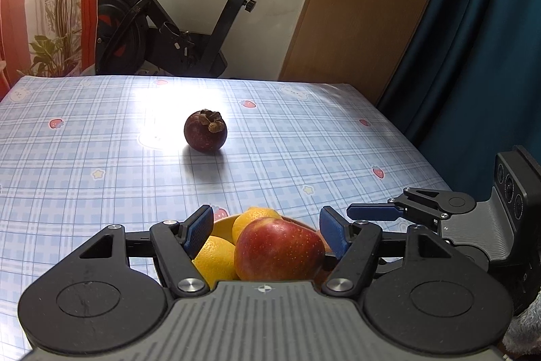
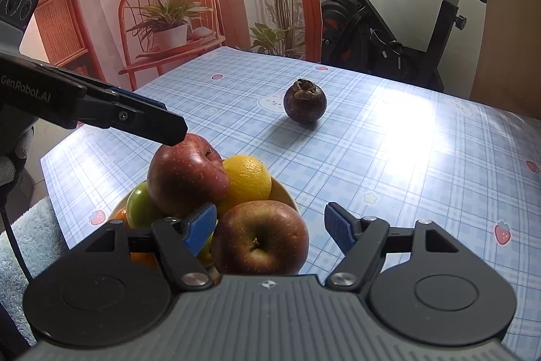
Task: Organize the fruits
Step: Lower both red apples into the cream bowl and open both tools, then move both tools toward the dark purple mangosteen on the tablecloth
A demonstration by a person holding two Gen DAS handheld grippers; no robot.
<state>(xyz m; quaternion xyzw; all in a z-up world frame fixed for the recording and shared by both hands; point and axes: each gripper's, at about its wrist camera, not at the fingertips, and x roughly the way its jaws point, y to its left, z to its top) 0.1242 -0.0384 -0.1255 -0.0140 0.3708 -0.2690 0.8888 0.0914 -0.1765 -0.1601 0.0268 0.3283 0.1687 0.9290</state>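
Observation:
A yellow bowl near the table's front edge is heaped with fruit. A red apple sits on top, beside an orange and above a green apple. A brownish-red apple lies at the front. My right gripper is open around that front apple; its right pad stands clear of it. My left gripper straddles the top red apple with gaps at both pads, open. In the right wrist view the left gripper hovers just over that apple. A dark mangosteen stands alone mid-table.
The table wears a blue checked cloth. An exercise bike stands behind its far edge, and a blue curtain hangs at the right. A fluffy pale fabric lies off the table's left corner. The right gripper shows beside the bowl.

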